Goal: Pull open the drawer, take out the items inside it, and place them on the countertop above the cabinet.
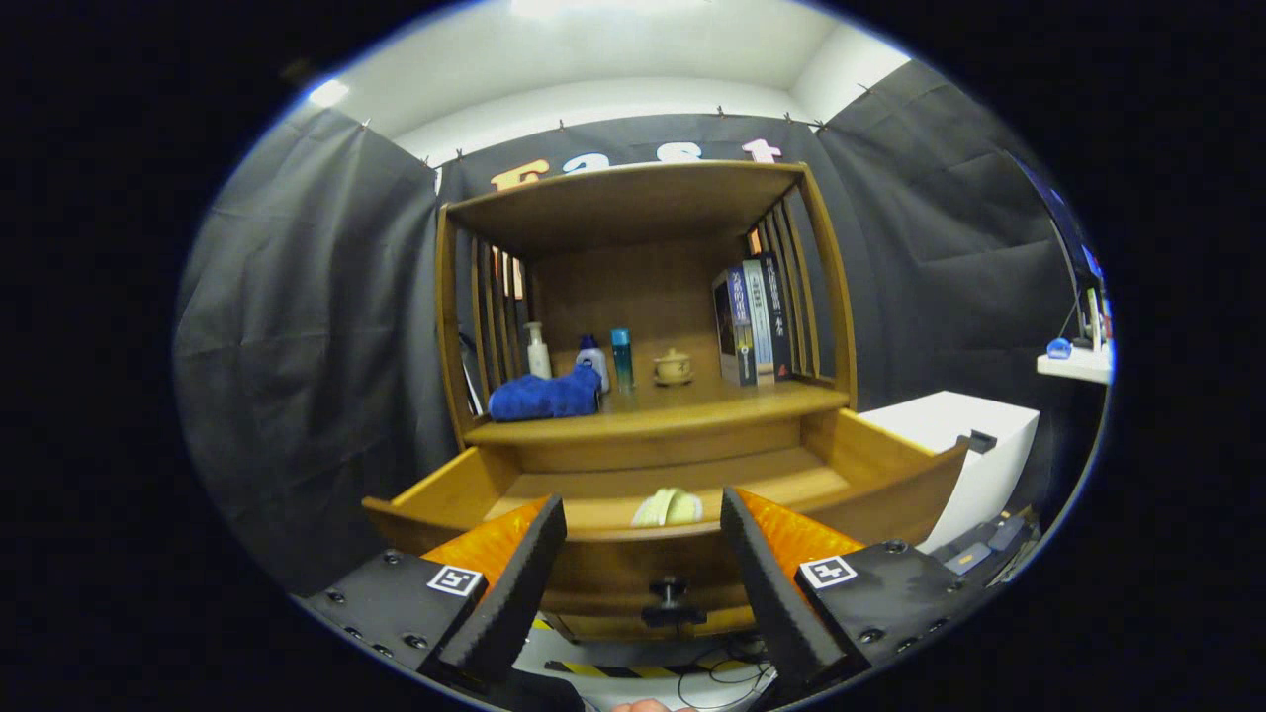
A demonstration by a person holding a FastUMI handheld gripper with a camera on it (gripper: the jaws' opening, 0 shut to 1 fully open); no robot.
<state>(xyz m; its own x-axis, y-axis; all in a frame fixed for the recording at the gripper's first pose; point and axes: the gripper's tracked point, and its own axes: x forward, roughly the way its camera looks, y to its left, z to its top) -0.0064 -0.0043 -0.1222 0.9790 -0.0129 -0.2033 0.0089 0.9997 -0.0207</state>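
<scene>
The wooden drawer (890,465) stands pulled open below the countertop (712,405) of the wooden cabinet. A pale yellowish item (669,508) lies inside the drawer near its front wall, partly hidden by that wall. A dark knob (671,597) sticks out of the drawer front. My gripper (643,519) is open, fingers spread wide, held in front of the drawer front and apart from it. The pale item shows between the fingertips and beyond them. Nothing is held.
On the countertop lie a blue cloth (544,396), a white pump bottle (537,349), a white-and-blue bottle (592,358), a teal bottle (621,358), a small lidded pot (673,367) and upright books (754,321). A white box (964,435) stands right of the drawer. Cables (712,663) lie on the floor.
</scene>
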